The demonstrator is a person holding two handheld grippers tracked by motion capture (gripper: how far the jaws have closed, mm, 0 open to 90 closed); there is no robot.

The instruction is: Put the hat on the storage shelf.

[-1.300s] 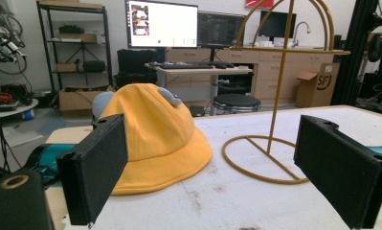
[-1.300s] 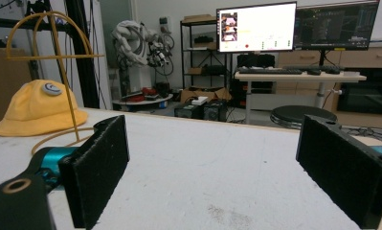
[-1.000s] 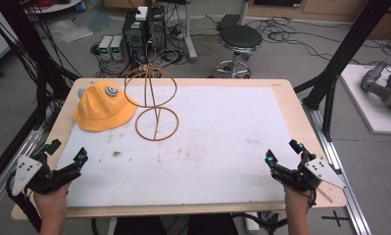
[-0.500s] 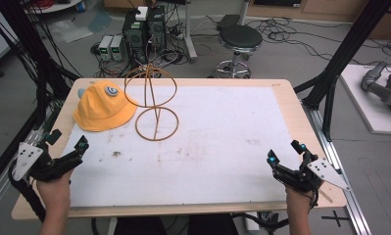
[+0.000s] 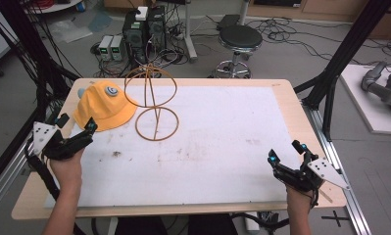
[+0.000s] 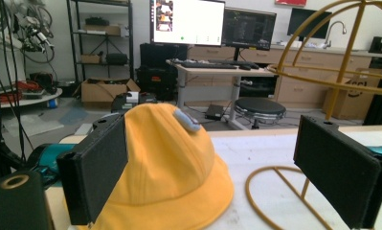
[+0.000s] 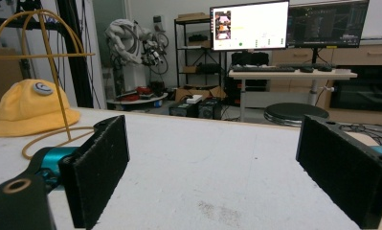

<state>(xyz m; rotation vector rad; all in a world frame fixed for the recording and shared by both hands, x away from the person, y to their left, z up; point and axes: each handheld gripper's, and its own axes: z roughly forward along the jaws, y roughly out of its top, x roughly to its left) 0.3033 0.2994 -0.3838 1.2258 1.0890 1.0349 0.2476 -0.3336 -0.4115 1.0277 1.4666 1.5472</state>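
Note:
A yellow bucket hat (image 5: 105,105) with a grey badge lies at the table's far left. Just right of it stands a tan wire hat stand (image 5: 154,105) with a round base and a domed top. My left gripper (image 5: 77,121) is open at the hat's near brim, and in the left gripper view the hat (image 6: 169,167) sits close between the jaws without touching the pads. The stand (image 6: 344,52) rises to its right. My right gripper (image 5: 285,152) is open and empty near the front right corner. In the right gripper view, hat (image 7: 30,108) and stand (image 7: 54,86) are far off at the left.
The table (image 5: 281,88) has a white mat (image 5: 222,142) with wooden edges showing around it. Black frame posts (image 5: 335,73) stand at the sides. A stool (image 5: 239,39) and computer boxes (image 5: 144,29) are on the floor behind the table.
My left gripper has moved forward along the left edge, up to the hat's brim. The right gripper has barely shifted.

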